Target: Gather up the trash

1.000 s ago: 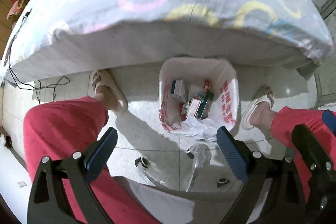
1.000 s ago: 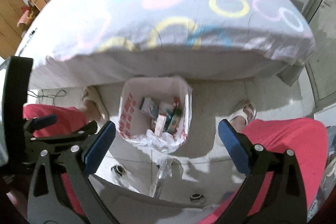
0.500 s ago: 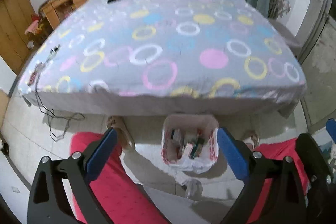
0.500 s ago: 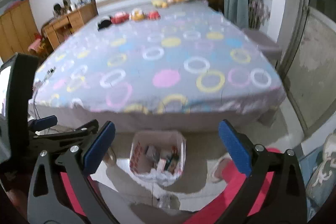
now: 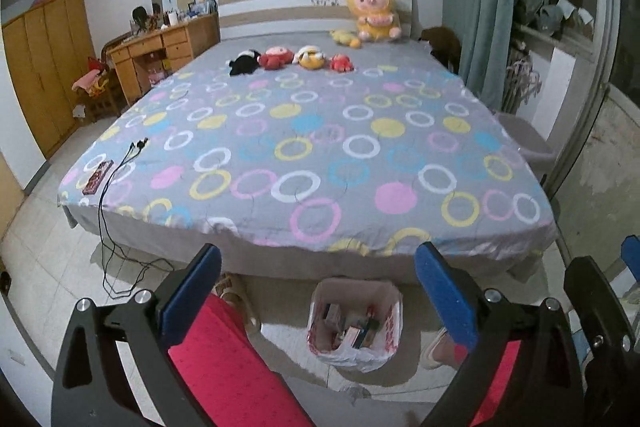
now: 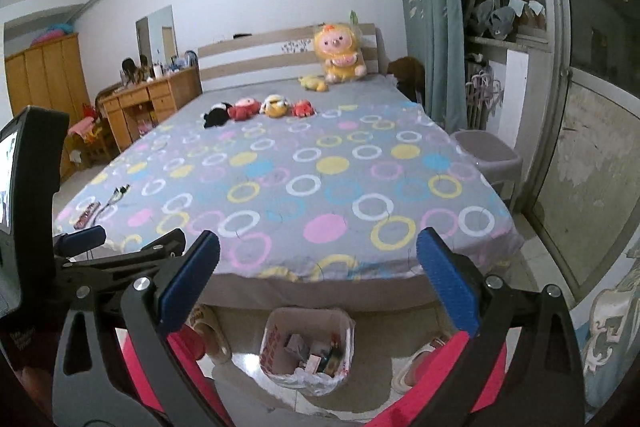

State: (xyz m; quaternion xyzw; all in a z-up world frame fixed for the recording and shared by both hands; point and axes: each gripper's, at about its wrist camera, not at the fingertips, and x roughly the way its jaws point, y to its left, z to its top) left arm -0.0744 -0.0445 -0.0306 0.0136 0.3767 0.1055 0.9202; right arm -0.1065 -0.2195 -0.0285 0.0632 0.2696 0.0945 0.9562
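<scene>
A wide bed with a grey sheet printed in pink, yellow, blue and white rings (image 5: pixel 320 147) fills the bedroom, its beige striped headboard (image 5: pixel 288 3) at the far end against a white wall. Beyond the bed's far left corner stand a tall wooden wardrobe (image 5: pixel 44 67) and a wooden table with drawers (image 5: pixel 160 47); past its right edge hangs a pale green curtain (image 5: pixel 476 7). Against the headboard sits a large yellow plush doll (image 5: pixel 370 13), and in front of it, across the sheet, lies a row of small stuffed toys in black, red and orange (image 5: pixel 290 59). On the tiled floor just off the foot of the bed stands a white plastic trash bag with red print (image 5: pixel 354 323), open at the top and holding small cardboard boxes and wrappers (image 5: pixel 352 327); it sits between the red-trousered legs (image 5: pixel 232 359) of a seated person in pale slippers (image 6: pixel 210 327). Near the bed's left front corner a black charging cable (image 5: pixel 108 211) trails from the sheet to the floor. The left hand-held gripper (image 5: pixel 318 295) is spread wide with nothing between its blue-padded fingers, and the right hand-held gripper (image 6: pixel 318 291) is likewise wide and empty, both above the bag and apart from it.
</scene>
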